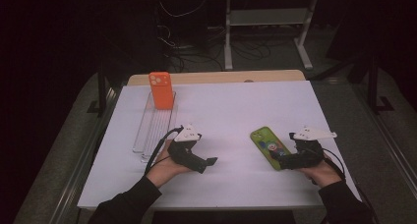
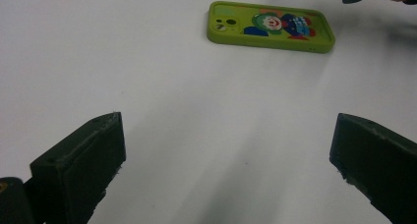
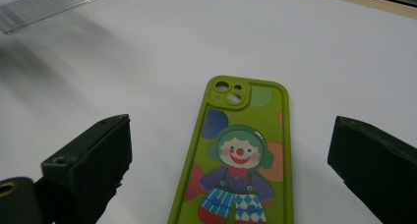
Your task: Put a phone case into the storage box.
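Both tools, left (image 1: pixel 212 161) and right (image 1: pixel 273 156), gape spread; green clown-printed phone case (image 3: pixel 241 160), bearing no legible writing, lies between the right's jaws.

I see the green phone case (image 1: pixel 269 147) lying flat, back up, at the lower right of the high view on the white surface (image 1: pixel 221 116). A clown picture covers it; camera cutout points away from me. It looks empty, I think.

The person wears dark long sleeves (image 1: pixel 129 199) that reach the wrists. Each hand carries a black handheld gripper, left gripper (image 1: pixel 209 161) and right gripper (image 1: pixel 276 156), topped by a pale grey three-cornered plate (image 1: pixel 188 133) and trailing a black cable (image 1: pixel 160 149). Their jaws are thick, matte black blocks with roughened edges.
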The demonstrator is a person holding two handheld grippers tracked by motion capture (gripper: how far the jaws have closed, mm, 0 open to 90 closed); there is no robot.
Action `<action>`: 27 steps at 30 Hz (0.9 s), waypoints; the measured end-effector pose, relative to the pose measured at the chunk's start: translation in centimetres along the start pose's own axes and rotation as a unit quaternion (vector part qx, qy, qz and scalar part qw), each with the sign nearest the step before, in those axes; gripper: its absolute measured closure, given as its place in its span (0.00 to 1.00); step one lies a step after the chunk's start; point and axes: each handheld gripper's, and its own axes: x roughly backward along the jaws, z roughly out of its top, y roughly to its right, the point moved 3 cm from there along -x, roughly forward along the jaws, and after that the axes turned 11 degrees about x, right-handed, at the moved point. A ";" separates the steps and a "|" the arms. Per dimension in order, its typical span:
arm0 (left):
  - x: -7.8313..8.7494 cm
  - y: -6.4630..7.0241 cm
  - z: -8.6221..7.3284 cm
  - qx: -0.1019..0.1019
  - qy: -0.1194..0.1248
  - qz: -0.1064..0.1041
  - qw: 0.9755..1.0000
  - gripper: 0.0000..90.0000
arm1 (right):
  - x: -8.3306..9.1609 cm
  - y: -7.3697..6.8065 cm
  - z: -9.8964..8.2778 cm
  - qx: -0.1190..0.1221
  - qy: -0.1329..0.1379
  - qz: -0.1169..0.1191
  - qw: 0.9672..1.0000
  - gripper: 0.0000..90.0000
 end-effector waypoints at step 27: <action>-0.2 0.1 0.2 0.018 -0.004 -0.008 1.000 0.00 | -2.3 1.6 4.0 -0.051 -0.098 -0.010 0.994 0.02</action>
